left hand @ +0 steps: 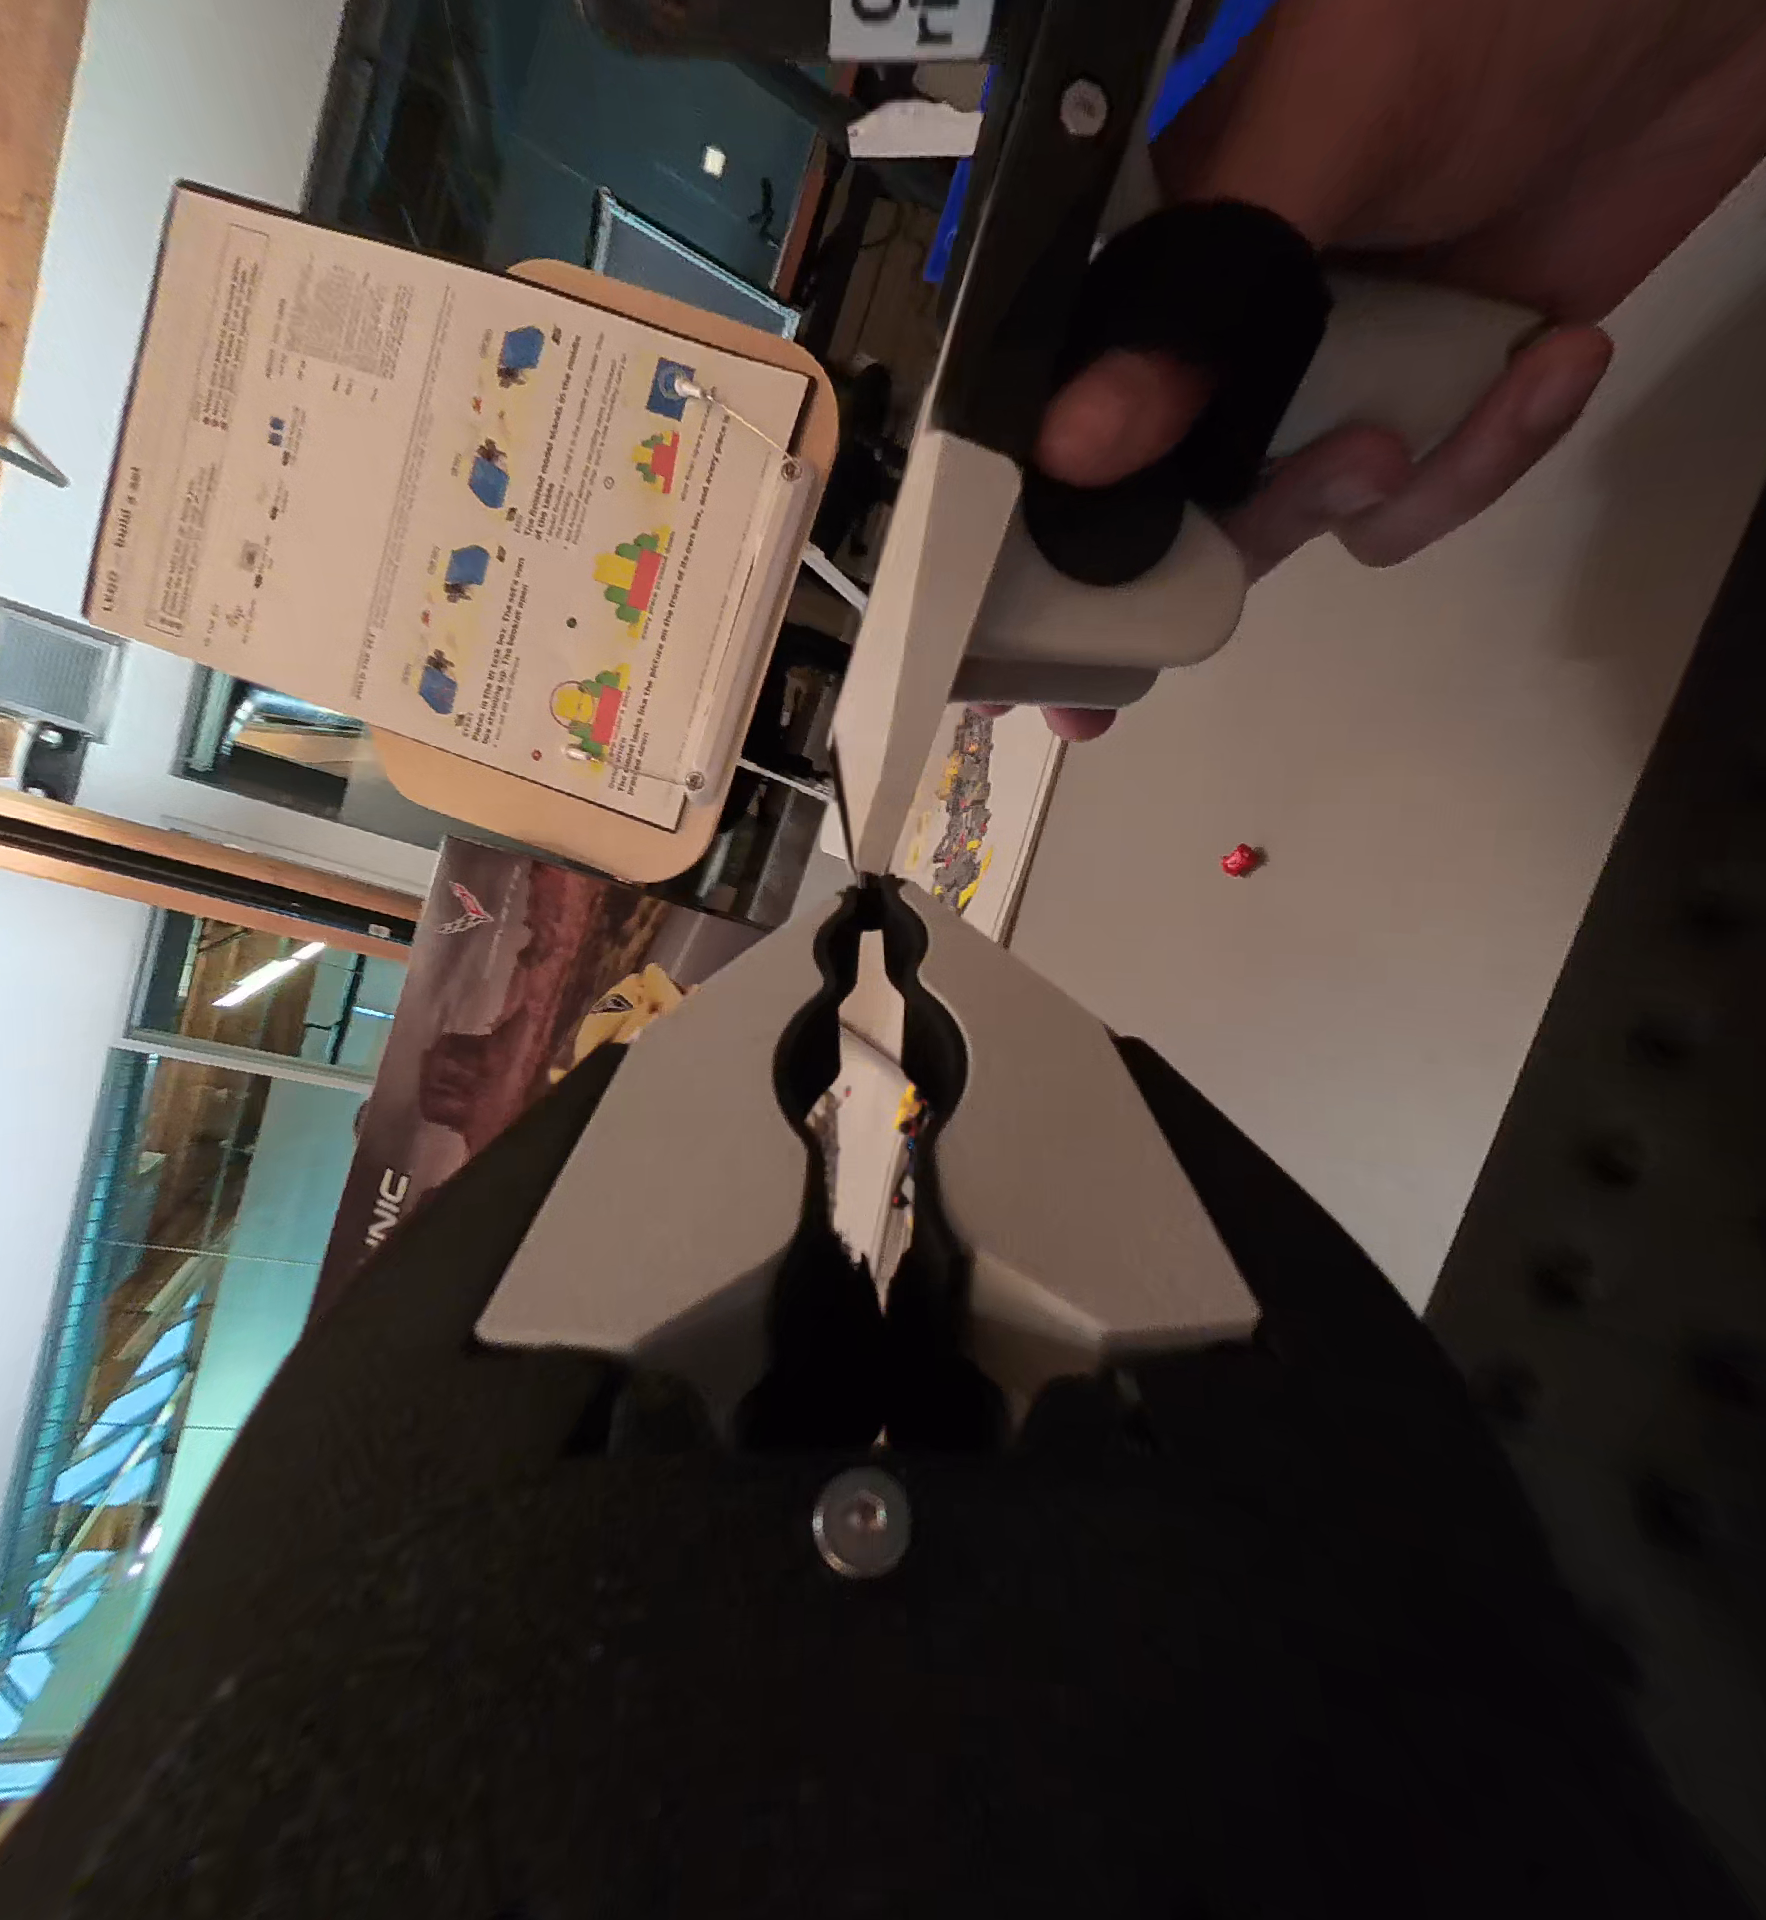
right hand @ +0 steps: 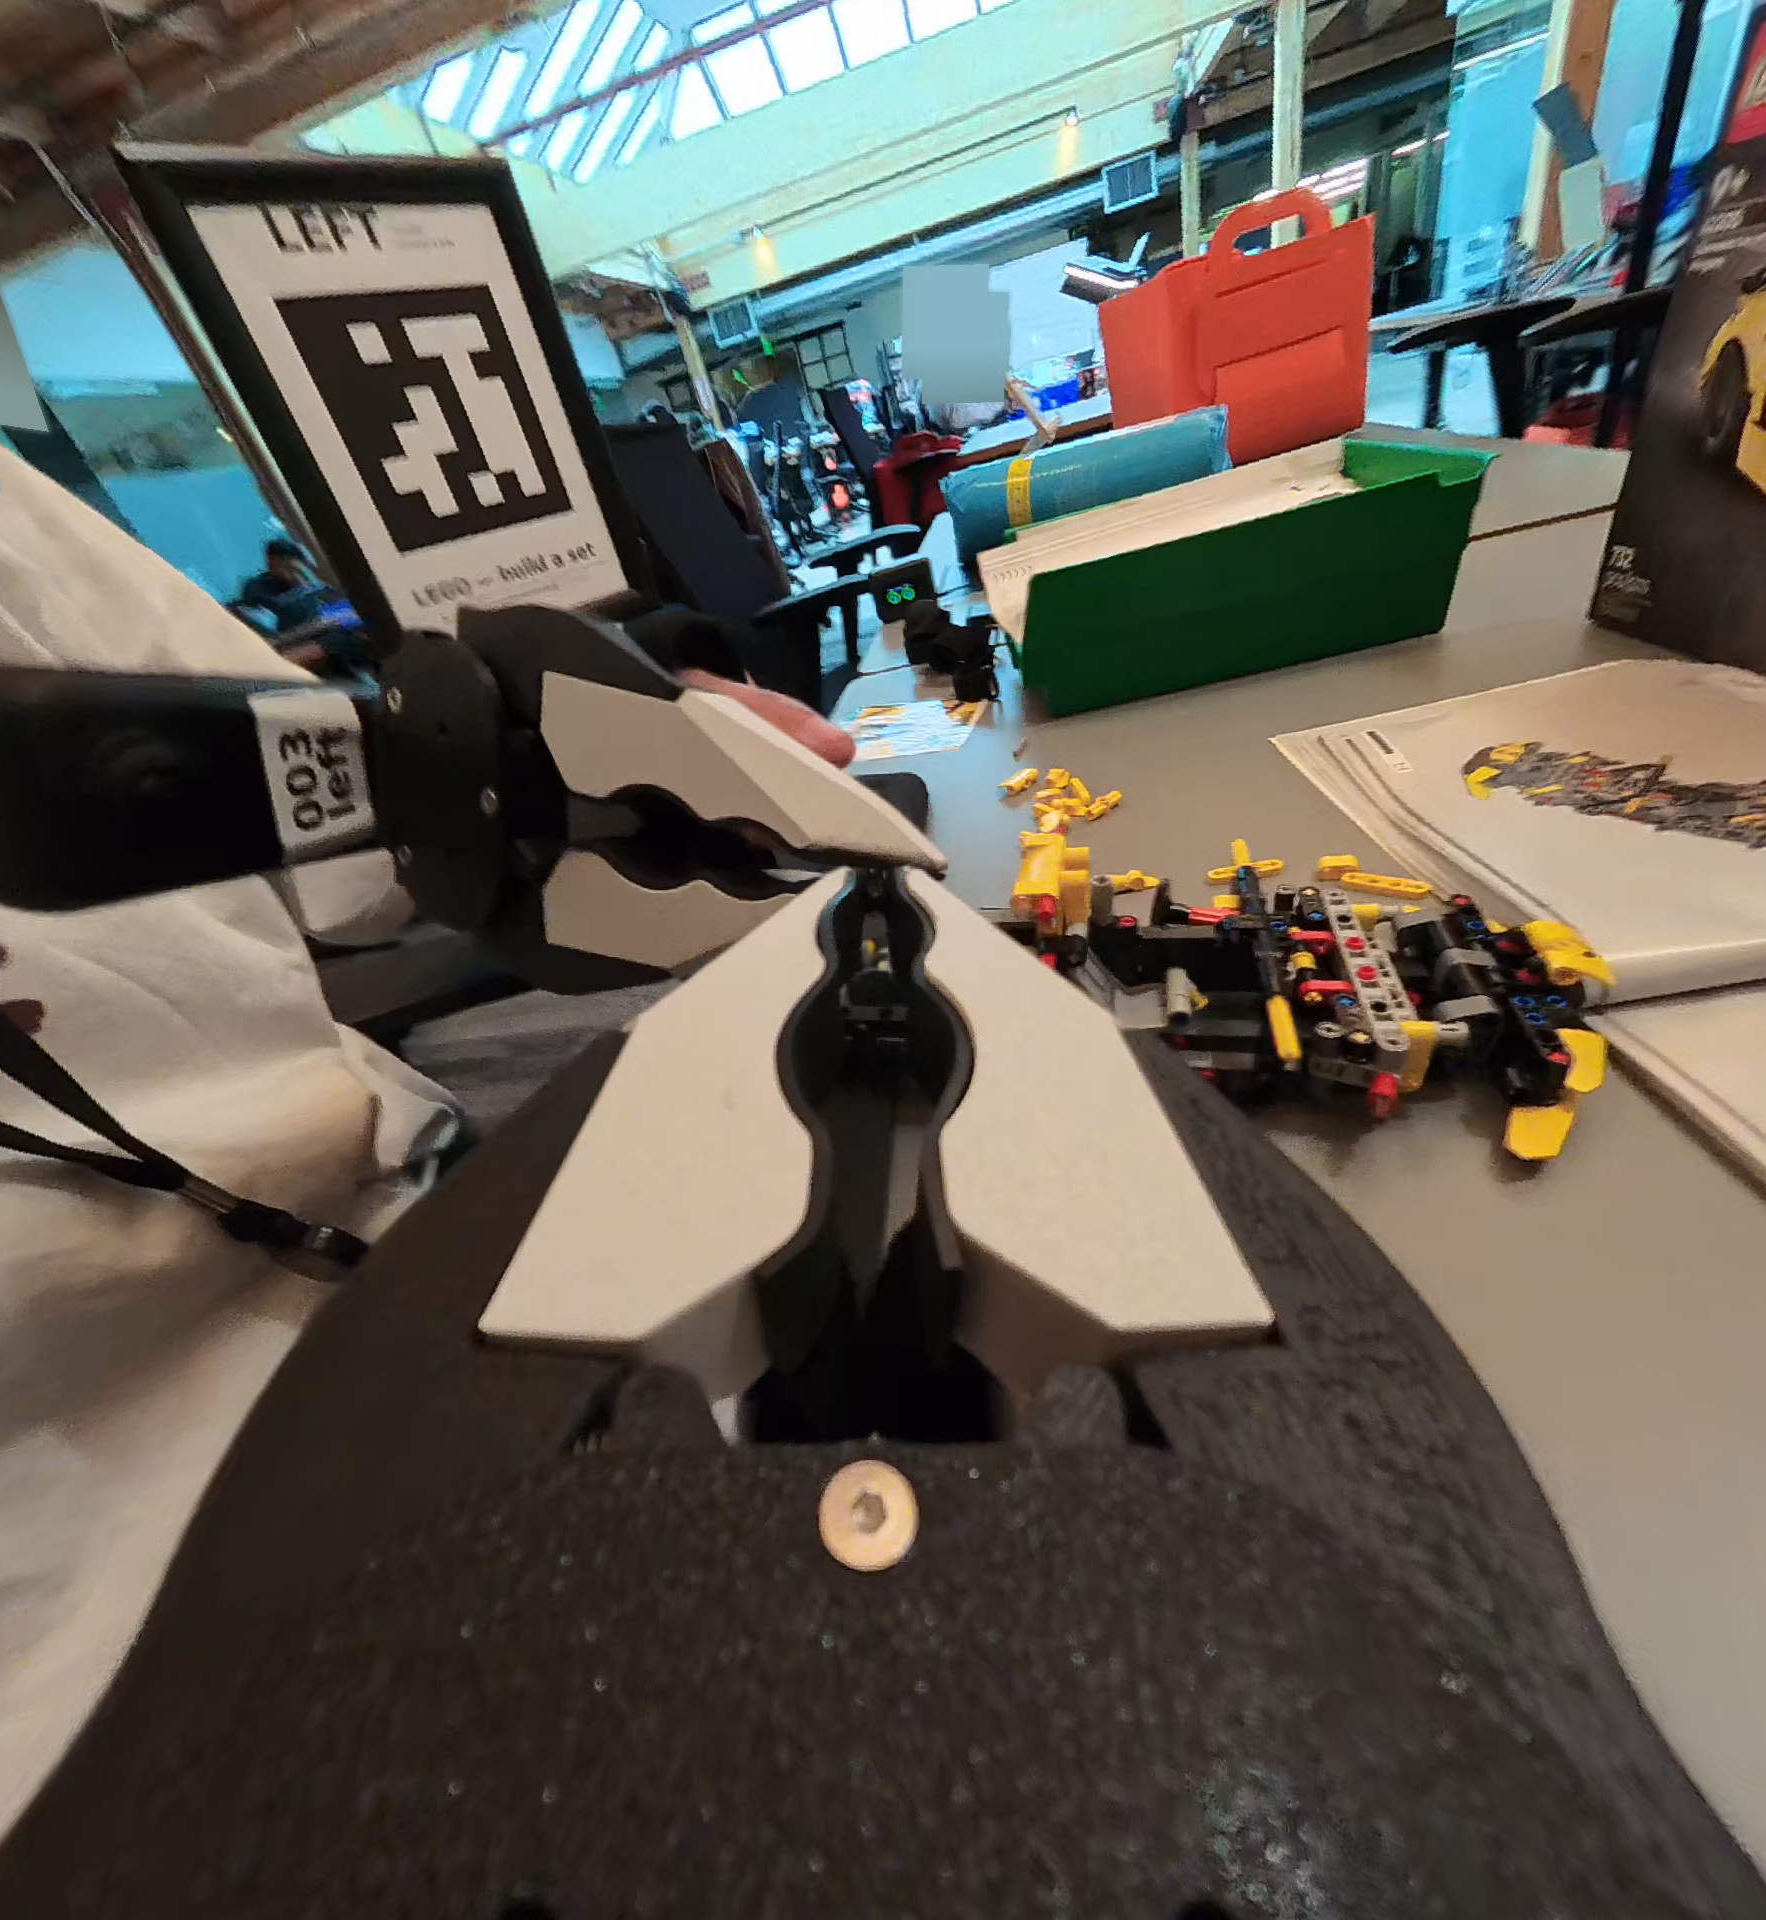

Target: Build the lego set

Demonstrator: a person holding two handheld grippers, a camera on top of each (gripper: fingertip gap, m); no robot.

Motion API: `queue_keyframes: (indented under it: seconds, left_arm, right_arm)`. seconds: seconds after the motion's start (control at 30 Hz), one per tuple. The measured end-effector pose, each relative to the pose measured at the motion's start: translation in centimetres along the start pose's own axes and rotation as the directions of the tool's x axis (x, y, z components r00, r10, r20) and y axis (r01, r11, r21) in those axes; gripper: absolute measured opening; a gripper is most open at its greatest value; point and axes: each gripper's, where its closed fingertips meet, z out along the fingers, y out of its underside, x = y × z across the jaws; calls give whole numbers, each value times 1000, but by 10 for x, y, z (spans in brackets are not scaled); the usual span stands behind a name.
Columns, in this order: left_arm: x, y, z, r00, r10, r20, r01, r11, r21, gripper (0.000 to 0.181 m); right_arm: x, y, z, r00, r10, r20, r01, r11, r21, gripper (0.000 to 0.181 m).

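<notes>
**Two grippers meet tip to tip above the half-built car**

From the left, the left gripper (right hand: 915,854) comes in level, its tips pressed together; whether it pinches anything there is too small to tell. Meeting it, the right gripper (right hand: 874,883) is closed on a small dark piece with a touch of yellow (right hand: 871,951), lifted off the surface (right hand: 1481,1299), probably so the two can join or pass a part. Further right lies the black-and-yellow car frame (right hand: 1346,987), loose yellow pieces (right hand: 1061,795) behind it, then the open instruction booklet (right hand: 1637,810), handy for reference.
</notes>
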Motion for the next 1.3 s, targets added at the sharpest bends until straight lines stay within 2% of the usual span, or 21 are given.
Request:
queue_keyframes:
  seconds: [0.13,0.17,0.3,0.37,0.43,0.53,0.6,0.73,0.83,0.97,1.03,1.1,1.17,1.3]
  left_arm:
    - [2,0,4,993,101,62,-100,995,-27,2]
    - [4,0,4,995,84,57,-82,996,-24,2]
    - [6,4,-3,997,-72,-17,72,997,-6,4]
    - [5,18,-16,976,-197,-97,195,980,-34,9]
    - [11,37,-40,897,-354,-264,350,935,-65,15]
    - [30,61,-75,671,-515,-534,490,848,-202,26]
    - [43,74,-90,572,-502,-648,435,856,-279,29]
    - [61,84,-96,488,-420,-765,289,905,-313,29]
    - [64,96,-87,482,-374,-793,165,927,-337,32]
    - [73,92,-83,410,-364,-837,107,930,-352,35]
    - [80,96,-80,410,-361,-838,63,927,-369,37]
    - [83,95,-77,407,-370,-835,64,923,-378,42]
    - [86,94,-76,381,-404,-832,74,910,-408,42]
    - [88,90,-71,380,-423,-822,105,903,-416,41]
  right_arm:
    - [2,2,-1,990,130,46,-129,992,-12,3]
    - [3,5,-1,990,133,48,-131,991,-31,3]
    - [0,7,2,997,66,29,-65,996,-53,4]
    - [3,3,0,1000,26,-9,-26,999,-39,3]
    - [6,0,-4,999,1,-37,-2,999,-34,3]
    - [7,9,2,999,-23,-46,19,996,-86,3]
    - [5,23,10,998,-55,-42,48,988,-148,3]
    - [4,42,16,995,-94,-42,82,971,-226,3]
    - [6,38,13,996,-73,-47,62,977,-206,3]
    - [7,37,12,998,-55,-43,46,979,-197,3]
    - [7,40,12,998,-54,-42,44,977,-209,3]
    - [7,43,13,998,-54,-40,44,974,-220,3]
    - [6,44,13,998,-52,-35,43,973,-225,2]
    - [5,45,14,998,-47,-31,39,972,-232,2]
